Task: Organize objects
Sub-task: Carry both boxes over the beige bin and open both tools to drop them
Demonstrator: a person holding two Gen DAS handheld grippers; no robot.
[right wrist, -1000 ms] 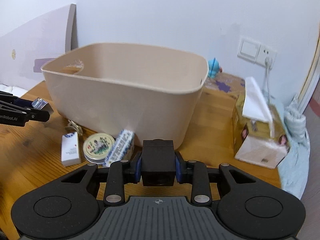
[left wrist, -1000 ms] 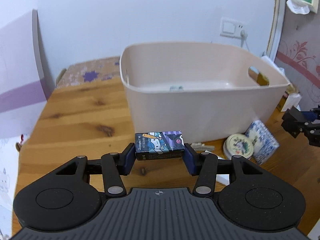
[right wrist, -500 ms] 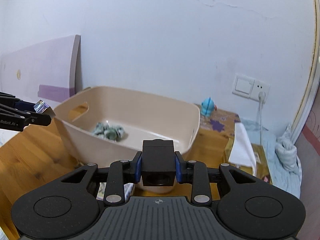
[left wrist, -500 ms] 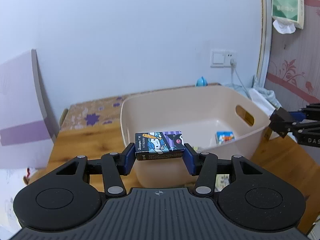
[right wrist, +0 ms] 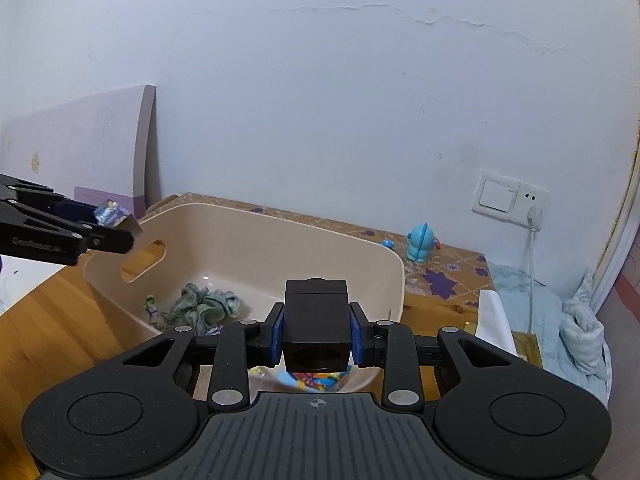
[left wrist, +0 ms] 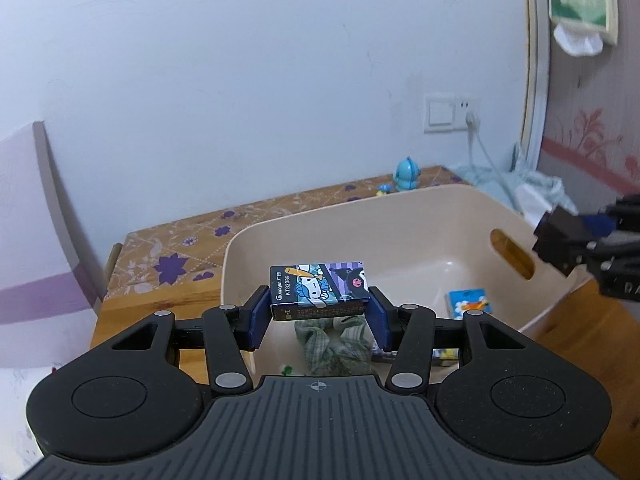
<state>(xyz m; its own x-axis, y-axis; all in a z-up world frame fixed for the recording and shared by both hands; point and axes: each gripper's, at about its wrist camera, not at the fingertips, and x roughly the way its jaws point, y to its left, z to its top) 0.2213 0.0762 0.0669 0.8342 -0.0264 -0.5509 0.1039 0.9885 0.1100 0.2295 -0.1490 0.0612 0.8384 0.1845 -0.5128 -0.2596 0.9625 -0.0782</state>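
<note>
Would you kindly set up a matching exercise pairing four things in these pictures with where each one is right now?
Things:
1. cartoon-printed card box
2. black cube-shaped box
3. green checked fabric scrunchie
4. blue round-headed toy figure

Places:
A. lying inside the beige plastic tub
B. clamped in the left tongs
C. standing behind the tub, by the wall
D. clamped in the right tongs

Pairs: 1-B, 2-D, 3-A, 4-C

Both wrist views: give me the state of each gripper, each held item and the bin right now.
Left gripper: shut on cartoon box.
Cartoon box: held level above the bin.
Right gripper: shut on black cube.
Black cube: held over bin's near rim.
Beige bin: upright, open, green cloth inside.
</note>
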